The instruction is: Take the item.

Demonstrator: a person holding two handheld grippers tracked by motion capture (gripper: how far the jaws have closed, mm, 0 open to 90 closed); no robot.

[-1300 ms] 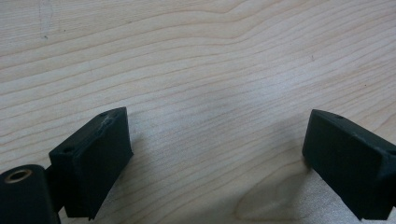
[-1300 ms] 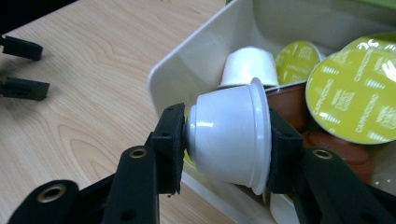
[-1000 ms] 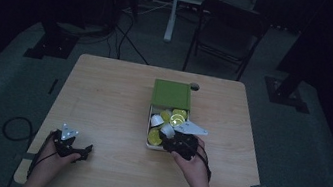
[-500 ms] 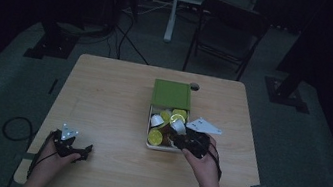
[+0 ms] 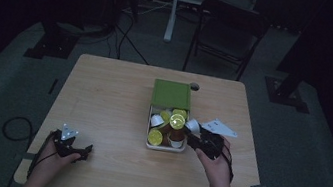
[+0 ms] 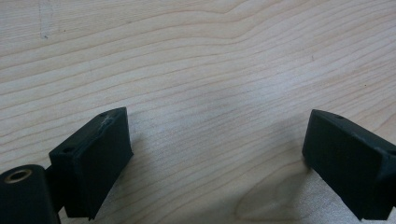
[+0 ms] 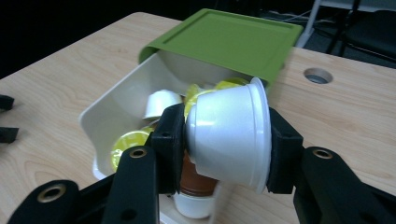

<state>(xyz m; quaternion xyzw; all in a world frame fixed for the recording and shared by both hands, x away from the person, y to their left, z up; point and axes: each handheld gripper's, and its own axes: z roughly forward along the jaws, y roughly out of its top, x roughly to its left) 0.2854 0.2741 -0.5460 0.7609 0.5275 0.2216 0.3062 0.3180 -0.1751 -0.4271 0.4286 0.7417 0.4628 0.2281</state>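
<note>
A white coffee pod point(image 7: 229, 135) lies on its side between the pads of my right gripper point(image 7: 225, 148), which is shut on it. In the high view this white pod point(image 5: 193, 125) hangs at the right rim of a white box point(image 5: 146, 143), with the right gripper point(image 5: 196, 136) just right of it. The box point(image 7: 121, 98) holds several pods, some with yellow lids point(image 5: 177, 121), one brown point(image 5: 177, 136). Its green lid point(image 5: 172, 94) covers the far half. My left gripper point(image 5: 70, 148) rests at the table's near left, open over bare wood point(image 6: 215, 154).
A round cable hole point(image 5: 194, 86) is in the table just behind the box. A dark chair point(image 5: 230, 28) stands beyond the table's far edge. The room around is dim, with stands and cables on the floor.
My right gripper has carried the white pod from over the box's near end to the right and slightly up, to the box's right rim. The left gripper has stayed put.
</note>
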